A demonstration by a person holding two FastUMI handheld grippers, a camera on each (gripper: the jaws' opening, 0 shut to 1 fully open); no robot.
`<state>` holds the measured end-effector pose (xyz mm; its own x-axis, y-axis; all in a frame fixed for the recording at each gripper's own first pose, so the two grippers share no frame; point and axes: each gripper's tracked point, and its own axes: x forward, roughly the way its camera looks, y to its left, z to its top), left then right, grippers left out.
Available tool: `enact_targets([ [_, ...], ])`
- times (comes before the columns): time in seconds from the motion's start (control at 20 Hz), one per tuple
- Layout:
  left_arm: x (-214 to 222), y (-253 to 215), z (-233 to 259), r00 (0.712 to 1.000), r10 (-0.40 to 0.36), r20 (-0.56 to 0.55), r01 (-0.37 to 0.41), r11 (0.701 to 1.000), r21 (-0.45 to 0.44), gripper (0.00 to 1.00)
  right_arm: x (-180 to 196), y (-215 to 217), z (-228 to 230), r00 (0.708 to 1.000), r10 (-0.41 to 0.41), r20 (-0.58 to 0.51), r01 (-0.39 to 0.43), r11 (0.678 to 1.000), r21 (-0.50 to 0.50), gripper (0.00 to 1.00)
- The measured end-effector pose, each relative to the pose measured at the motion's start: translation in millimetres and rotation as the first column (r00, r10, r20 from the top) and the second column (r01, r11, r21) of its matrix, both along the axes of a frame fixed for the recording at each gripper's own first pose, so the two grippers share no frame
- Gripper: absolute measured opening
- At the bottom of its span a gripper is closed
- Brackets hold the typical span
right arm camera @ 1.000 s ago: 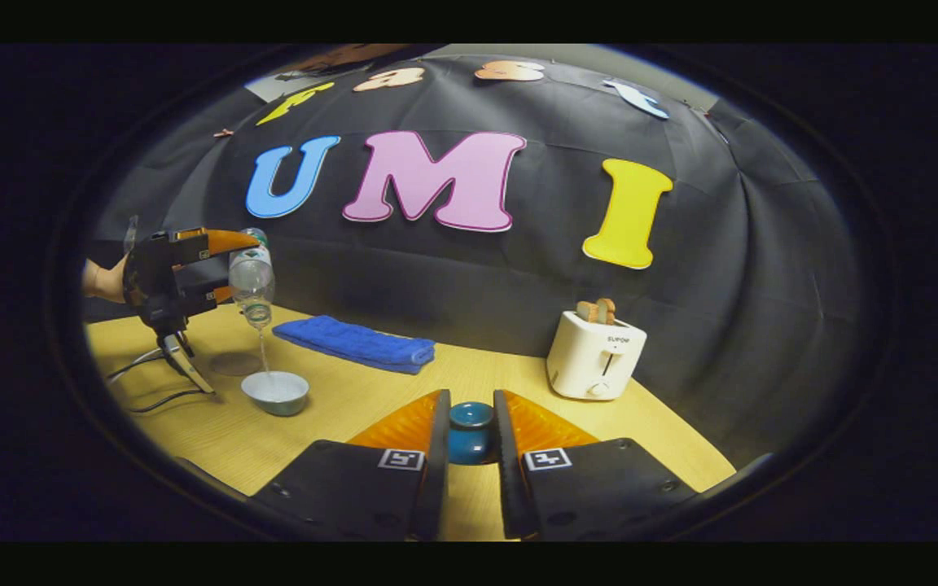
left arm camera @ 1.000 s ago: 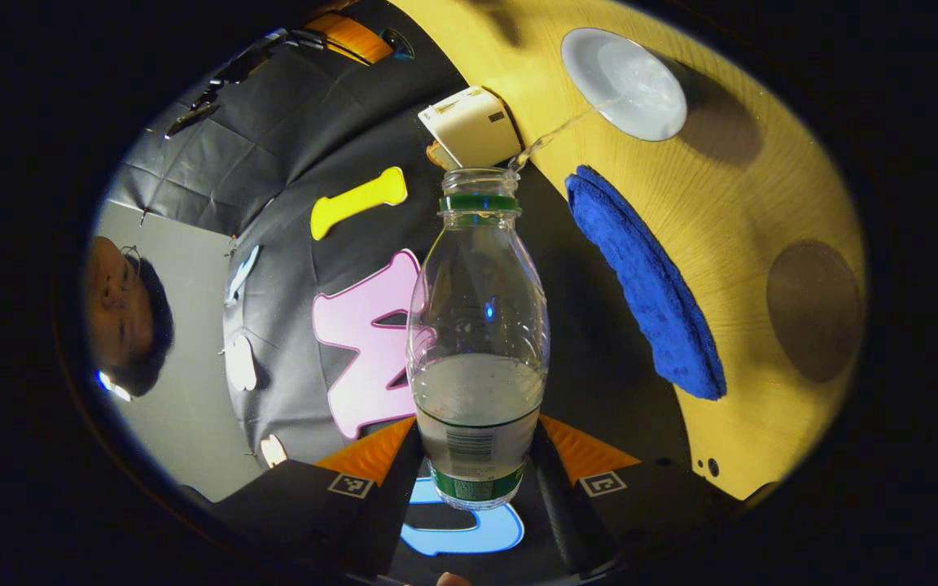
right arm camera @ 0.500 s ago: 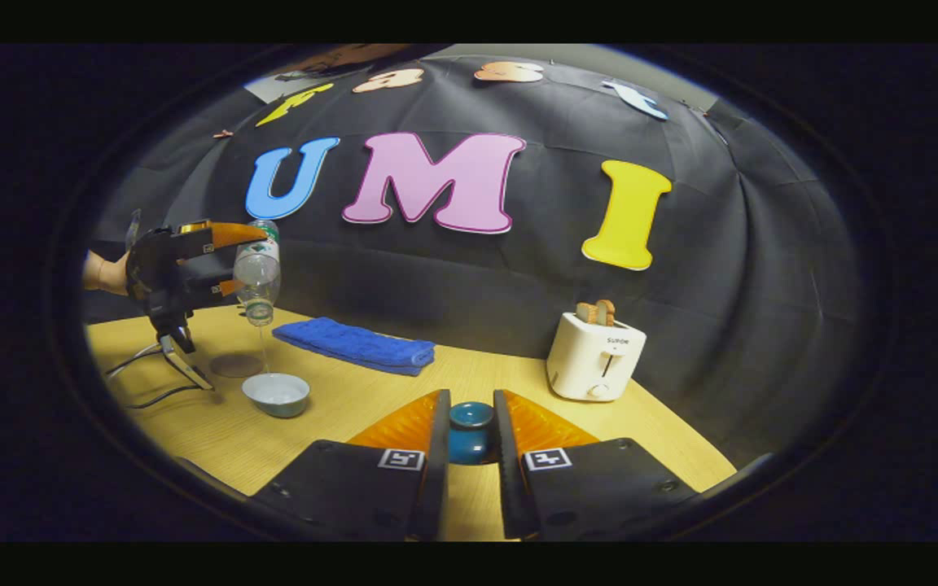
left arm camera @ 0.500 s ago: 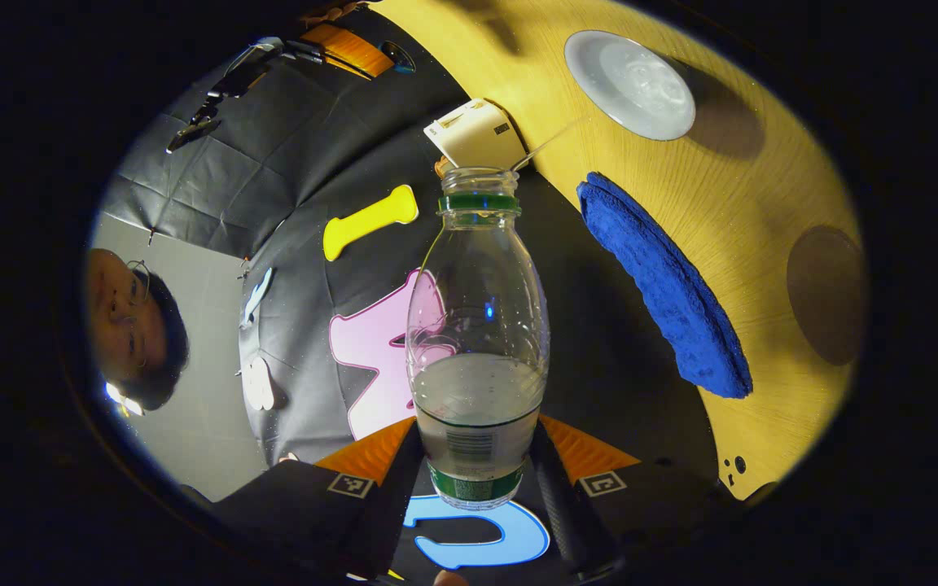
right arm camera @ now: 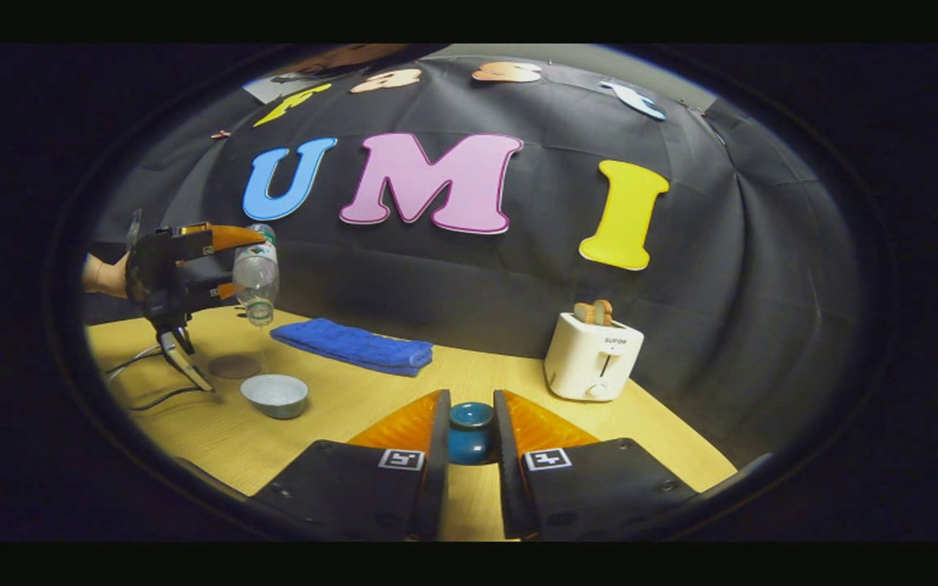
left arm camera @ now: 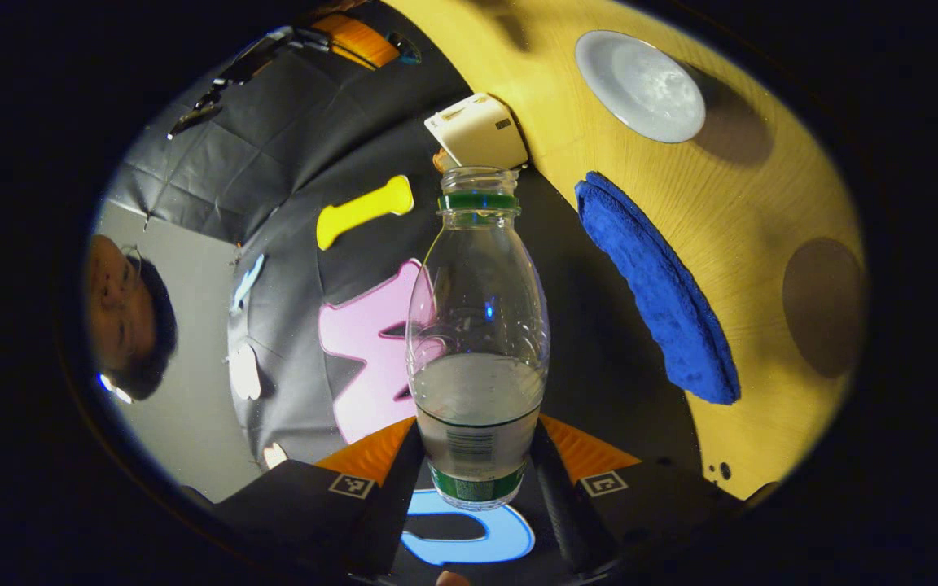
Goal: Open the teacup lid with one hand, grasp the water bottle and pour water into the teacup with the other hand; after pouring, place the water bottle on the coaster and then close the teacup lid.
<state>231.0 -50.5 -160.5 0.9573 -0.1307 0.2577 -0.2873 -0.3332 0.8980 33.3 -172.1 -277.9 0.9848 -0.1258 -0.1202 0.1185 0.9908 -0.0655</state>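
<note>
Clear plastic, green neck ring: the water bottle (left arm camera: pixel 477 342) sits clamped near its base between the fingers of your left hand-held gripper (left arm camera: pixel 475 480). In the right gripper view it hangs mouth-down, raised above the tabletop (right arm camera: pixel 371 399). No stream shows at the open mouth, so I judge the pour finished. About a third of the water remains, pooled toward the base end in the left gripper view.

Teacup (right arm camera: pixel 275 395): pale, uncovered, on the tabletop under the bottle mouth, surface glossy with water (left arm camera: pixel 640 85). Coaster (right arm camera: pixel 234 366): dark disc just behind the teacup, bare, ready for the bottle.

Your right hand-held gripper (right arm camera: pixel 470 435) grips the blue lid (right arm camera: pixel 470 423) on both sides, held well apart from the teacup, presumably to keep it out of the pour.

Next: right the bottle, then set it on the coaster.
</note>
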Motion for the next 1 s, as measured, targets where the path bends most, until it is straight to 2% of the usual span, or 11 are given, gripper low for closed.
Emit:
enact_targets([
  [0.1,1,13,-6,0.997,0.032,-0.064,-0.041,0.987,-0.157,0.76,1,1,0,1.000,0.000,-0.001,0.000,1.000,0.005,0.26],
  [0.15,-1,18,-10,0.994,0.027,-0.102,-0.053,0.963,-0.266,0.76,1,1,-1,1.000,0.000,-0.002,0.000,1.000,0.013,0.26],
  [0.2,-5,19,-16,0.990,0.012,-0.138,-0.064,0.923,-0.380,0.76,2,1,-1,1.000,-0.001,-0.002,0.001,1.000,0.016,0.26],
  [0.3,-5,16,-24,0.978,-0.048,-0.202,-0.082,0.805,-0.588,0.76,3,1,-2,1.000,-0.003,-0.003,0.003,1.000,0.018,0.26],
  [0.4,-14,18,-30,0.964,-0.107,-0.242,-0.120,0.641,-0.758,0.76,6,3,-4,1.000,0.000,-0.010,0.001,1.000,0.019,0.26],
  [0.55,-18,15,-43,0.943,-0.212,-0.256,-0.183,0.311,-0.933,0.76,9,8,-4,1.000,0.007,-0.013,-0.007,1.000,0.016,0.25],
  [0.65,-25,13,-54,0.930,-0.276,-0.243,-0.222,0.103,-0.969,0.76,12,10,-4,1.000,0.012,-0.013,-0.012,1.000,0.014,0.25],
  [0.75,-27,13,-64,0.922,-0.323,-0.213,-0.249,-0.073,-0.966,0.76,13,13,-3,1.000,0.018,-0.014,-0.018,1.000,0.015,0.25],
  [0.85,-28,13,-70,0.916,-0.362,-0.174,-0.267,-0.225,-0.937,0.76,15,15,-4,1.000,0.021,-0.015,-0.021,1.000,0.015,0.25],
  [0.9,-28,13,-73,0.913,-0.376,-0.155,-0.274,-0.288,-0.917,0.76,15,15,-4,1.000,0.023,-0.016,-0.023,1.000,0.015,0.25],
  [1.0,-30,14,-82,0.908,-0.395,-0.138,-0.296,-0.374,-0.879,0.76,16,17,-6,0.999,0.026,-0.022,-0.026,1.000,0.017,0.25],
])
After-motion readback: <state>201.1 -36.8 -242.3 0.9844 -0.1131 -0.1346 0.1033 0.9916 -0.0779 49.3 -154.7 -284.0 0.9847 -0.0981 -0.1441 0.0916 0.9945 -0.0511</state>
